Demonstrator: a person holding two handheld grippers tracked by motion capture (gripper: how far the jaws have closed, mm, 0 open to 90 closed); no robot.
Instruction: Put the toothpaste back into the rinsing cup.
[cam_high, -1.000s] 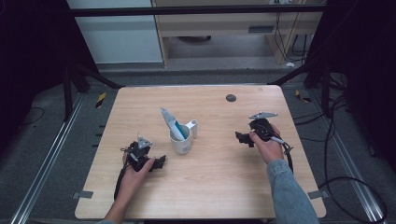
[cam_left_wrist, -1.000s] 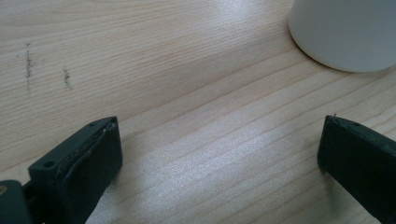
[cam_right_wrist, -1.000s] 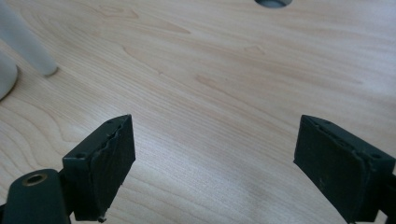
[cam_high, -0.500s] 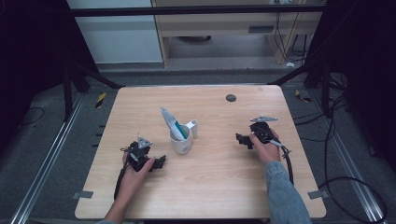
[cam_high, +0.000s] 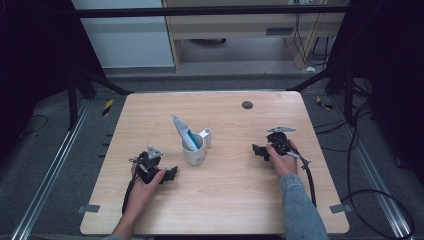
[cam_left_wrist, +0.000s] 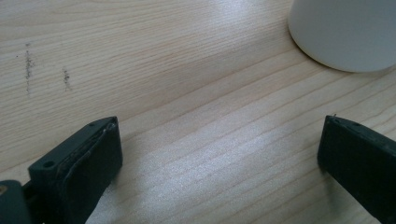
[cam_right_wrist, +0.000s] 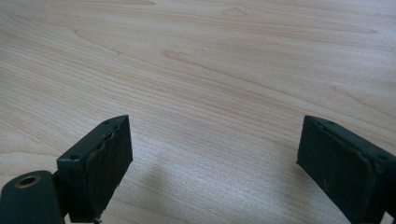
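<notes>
White ceramic mug (cam_high: 193, 152) holding a blue-white tube is sitting mid light wooden table (cam_high: 220, 210). Left claw (cam_high: 171, 173) is resting wide, empty, just left of mug. Right claw (cam_high: 256, 150) is gaping wide, empty, well right of mug.

Bright tabletop (cam_high: 235, 200), dark surround — soft sheen, close-ups slightly blurred

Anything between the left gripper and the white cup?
Nothing visible. The left gripper rests on the table with its jaws open toward the white cup. The left gripper view shows bare wood between the jaws and the cup's base.
</notes>
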